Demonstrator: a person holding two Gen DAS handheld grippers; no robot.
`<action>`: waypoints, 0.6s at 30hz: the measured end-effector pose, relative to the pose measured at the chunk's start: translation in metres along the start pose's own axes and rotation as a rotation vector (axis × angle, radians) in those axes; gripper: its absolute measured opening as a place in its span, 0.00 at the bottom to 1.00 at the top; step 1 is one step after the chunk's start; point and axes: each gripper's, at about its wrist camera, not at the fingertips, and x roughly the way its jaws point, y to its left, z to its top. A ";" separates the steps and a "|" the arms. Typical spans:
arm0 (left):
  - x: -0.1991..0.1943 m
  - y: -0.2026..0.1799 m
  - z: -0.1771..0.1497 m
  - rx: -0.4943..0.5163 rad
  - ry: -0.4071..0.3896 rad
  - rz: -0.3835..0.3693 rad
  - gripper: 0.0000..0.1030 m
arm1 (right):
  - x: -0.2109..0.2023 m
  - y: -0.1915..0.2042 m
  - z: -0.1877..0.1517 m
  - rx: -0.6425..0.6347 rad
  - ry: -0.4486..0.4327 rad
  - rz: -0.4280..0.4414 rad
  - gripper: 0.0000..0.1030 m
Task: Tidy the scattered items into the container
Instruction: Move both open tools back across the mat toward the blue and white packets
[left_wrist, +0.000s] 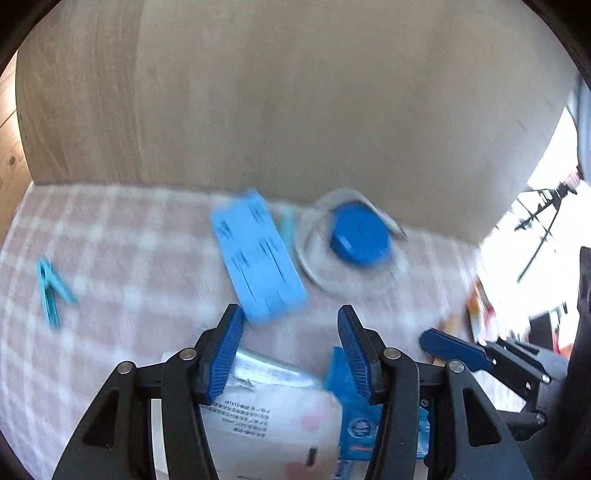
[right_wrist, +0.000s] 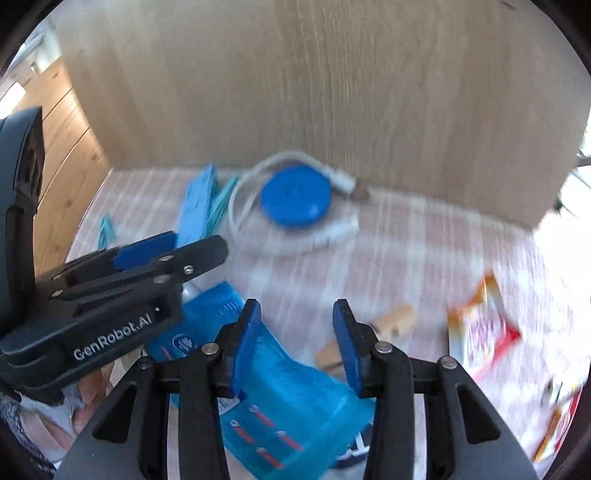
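Observation:
My left gripper (left_wrist: 289, 310) is shut on a white and silver packet (left_wrist: 266, 410) with printed text, which spans the gap from pad to pad. My right gripper (right_wrist: 296, 303) is shut on a translucent blue tissue packet (right_wrist: 291, 410) with red marks. The two grippers hang close together, the left gripper (right_wrist: 195, 243) just left of the right one. Both packets look sharp while the table beneath is blurred. Farther back lie a light-blue flat box (left_wrist: 258, 254), a round blue disc (left_wrist: 360, 234) inside a coiled white cable (right_wrist: 295, 243), and a teal clothes peg (left_wrist: 50, 291).
A pink checked cloth (left_wrist: 129, 240) covers the table. A wooden panel (left_wrist: 295, 92) stands upright along the far edge. Wooden clothes pegs (right_wrist: 395, 319) and an orange-red snack packet (right_wrist: 480, 332) lie to the right, with another packet (right_wrist: 557, 424) at the far right.

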 end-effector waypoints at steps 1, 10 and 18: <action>-0.004 -0.004 -0.010 0.009 0.006 0.000 0.48 | -0.004 0.001 -0.010 -0.011 0.007 0.001 0.39; -0.034 -0.023 -0.087 0.106 0.092 -0.059 0.48 | -0.048 -0.017 -0.113 -0.063 0.053 -0.042 0.40; -0.086 -0.008 -0.117 -0.063 0.089 -0.033 0.47 | -0.105 -0.062 -0.163 0.063 0.038 -0.056 0.46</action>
